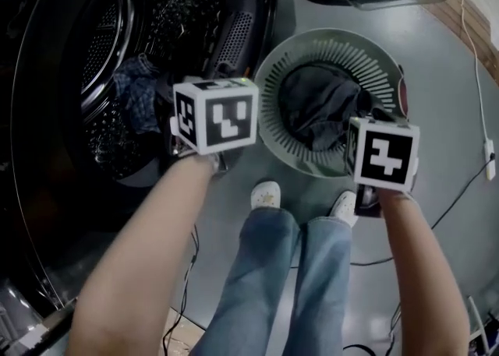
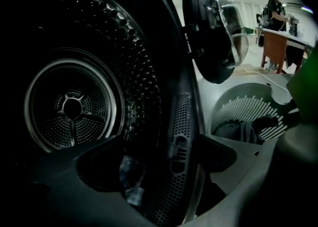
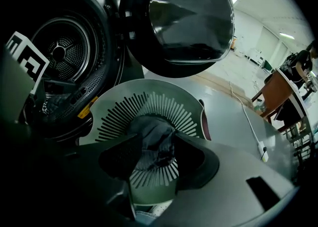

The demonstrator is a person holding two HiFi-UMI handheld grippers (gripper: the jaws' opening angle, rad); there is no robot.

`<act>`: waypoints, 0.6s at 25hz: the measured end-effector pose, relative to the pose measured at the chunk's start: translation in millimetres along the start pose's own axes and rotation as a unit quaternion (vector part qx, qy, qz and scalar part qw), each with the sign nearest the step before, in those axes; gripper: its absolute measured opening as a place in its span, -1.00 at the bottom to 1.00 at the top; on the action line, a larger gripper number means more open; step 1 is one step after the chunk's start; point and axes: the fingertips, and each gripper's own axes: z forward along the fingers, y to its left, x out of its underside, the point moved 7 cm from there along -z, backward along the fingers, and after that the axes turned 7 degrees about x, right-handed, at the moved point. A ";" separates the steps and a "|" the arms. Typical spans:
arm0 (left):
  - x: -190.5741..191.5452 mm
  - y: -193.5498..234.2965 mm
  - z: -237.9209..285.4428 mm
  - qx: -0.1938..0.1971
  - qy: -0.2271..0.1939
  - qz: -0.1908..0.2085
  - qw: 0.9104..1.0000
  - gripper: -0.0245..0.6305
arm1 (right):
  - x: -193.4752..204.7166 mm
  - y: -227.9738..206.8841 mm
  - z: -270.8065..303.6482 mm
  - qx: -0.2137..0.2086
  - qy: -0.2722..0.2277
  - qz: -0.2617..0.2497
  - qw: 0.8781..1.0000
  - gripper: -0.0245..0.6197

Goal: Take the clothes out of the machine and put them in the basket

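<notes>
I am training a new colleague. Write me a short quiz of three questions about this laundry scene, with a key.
1. True or false: the round glass door of the dark front-loading machine stands open.
2. The dark crumpled garment shows between the jaws of: A the left gripper; B the right gripper; C neither.
3. Fill in: a blue cloth lies inside the machine's perforated metal ____.
Key: 1 true; 2 B; 3 drum.
</notes>
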 end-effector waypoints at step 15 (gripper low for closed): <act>62.7 82.3 27.8 -0.180 0.184 -0.014 0.966 0.43 | -3.9 44.8 5.6 -0.052 0.036 -0.073 0.995 -0.30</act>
